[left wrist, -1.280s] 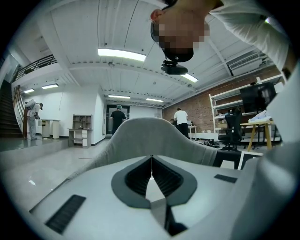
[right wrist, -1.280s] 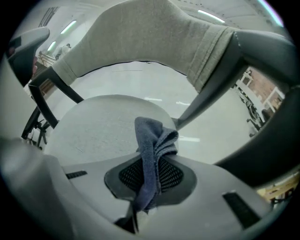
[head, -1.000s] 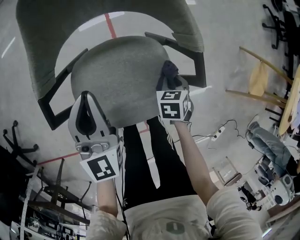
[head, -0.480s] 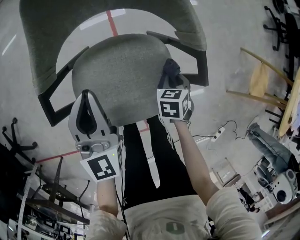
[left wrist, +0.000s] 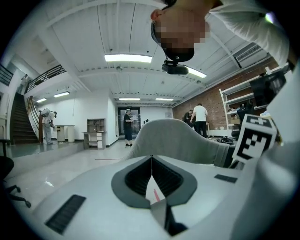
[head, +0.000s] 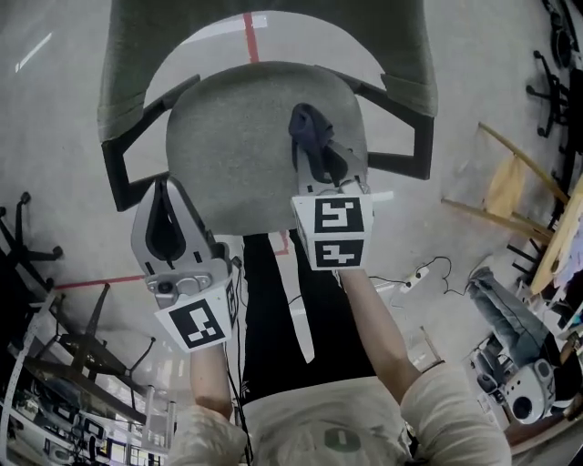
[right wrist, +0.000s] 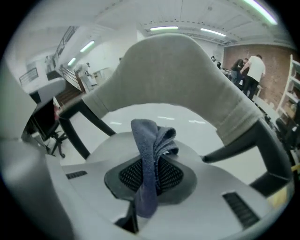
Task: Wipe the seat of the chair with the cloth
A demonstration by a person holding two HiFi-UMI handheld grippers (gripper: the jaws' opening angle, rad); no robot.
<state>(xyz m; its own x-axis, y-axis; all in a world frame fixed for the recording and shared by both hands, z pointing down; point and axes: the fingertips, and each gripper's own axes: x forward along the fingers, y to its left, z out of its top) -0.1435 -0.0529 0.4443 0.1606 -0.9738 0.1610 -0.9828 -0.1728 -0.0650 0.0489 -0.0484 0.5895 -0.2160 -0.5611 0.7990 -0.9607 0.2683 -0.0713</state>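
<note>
The grey chair seat fills the upper middle of the head view, its backrest beyond it. A dark blue cloth stands bunched over the right part of the seat, with my right gripper shut on it. In the right gripper view the cloth sticks up from between the jaws and faces the backrest. Whether the cloth touches the seat is not visible. My left gripper hovers at the seat's front left edge, shut and empty. The left gripper shows its jaws meeting, the backrest ahead.
Black armrests flank the seat. A red tape line runs across the floor behind the chair. A wooden frame stands to the right, chair bases to the left, and a power strip with its cable lies near my right arm.
My right gripper has carried the cloth from the seat's right edge leftward and further over the seat. The left gripper has stayed at the front left edge.
</note>
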